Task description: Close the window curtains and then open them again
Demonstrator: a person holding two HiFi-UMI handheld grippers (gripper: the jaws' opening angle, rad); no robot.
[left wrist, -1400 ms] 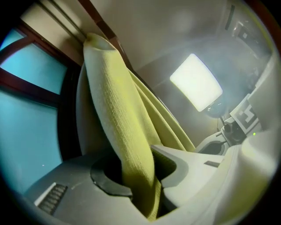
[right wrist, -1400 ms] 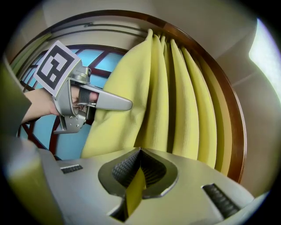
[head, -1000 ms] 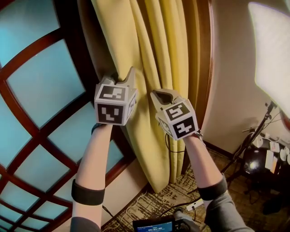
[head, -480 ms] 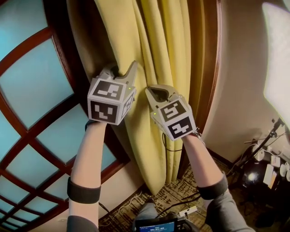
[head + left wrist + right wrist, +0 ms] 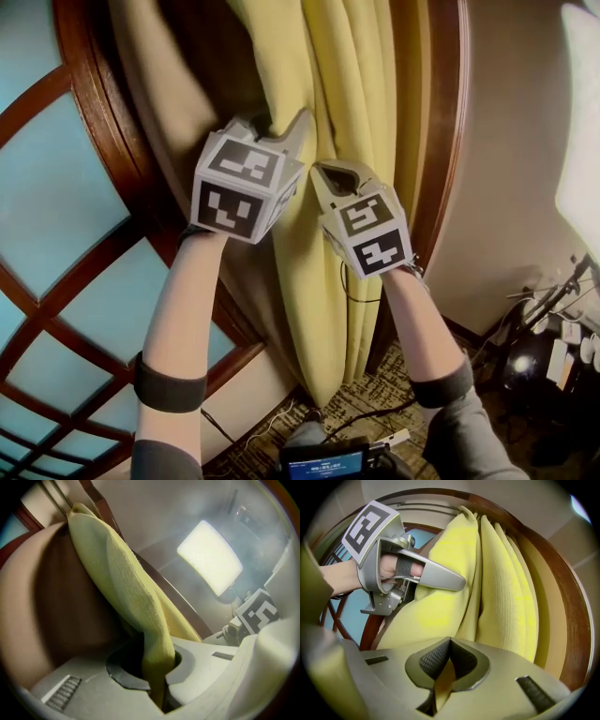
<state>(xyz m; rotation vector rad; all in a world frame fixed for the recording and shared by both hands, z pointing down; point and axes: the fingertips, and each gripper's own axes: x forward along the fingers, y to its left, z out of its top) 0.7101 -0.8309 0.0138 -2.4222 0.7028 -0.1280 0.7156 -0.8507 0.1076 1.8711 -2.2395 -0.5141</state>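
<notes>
The yellow curtain (image 5: 352,84) hangs from 12 o'clock in the head view down toward 6 o'clock. It is all bunched up in thick folds next to the brown wooden frame (image 5: 450,141) on the 3 o'clock side. The big window (image 5: 56,187), with its blue glass and curved wood bars, fills the 9 o'clock side. Nothing covers it.

The left gripper (image 5: 286,131) sits just past the middle toward 11 o'clock. In its own view its jaws are squeezed shut on a fold of the curtain, right at the curtain's edge. The right gripper (image 5: 328,178) is just beside it, toward 1 o'clock. Its jaws are pinched shut too, with a thin bit of yellow cloth caught between the dark pads. So both grippers hold the same curtain, close together, and both point level at it.

How far along is the job? The curtain is pushed to the side and the glass is bare. That fits two stories. Maybe the closing pull has not started. Or maybe the curtain was pulled back open and the job is almost over. These pictures alone cannot say which. If closing comes first, nearly everything is left: pull the cloth across toward 9 o'clock, then bring it back. Only one curtain shows here. I cannot see if there is another one on the far side.
</notes>
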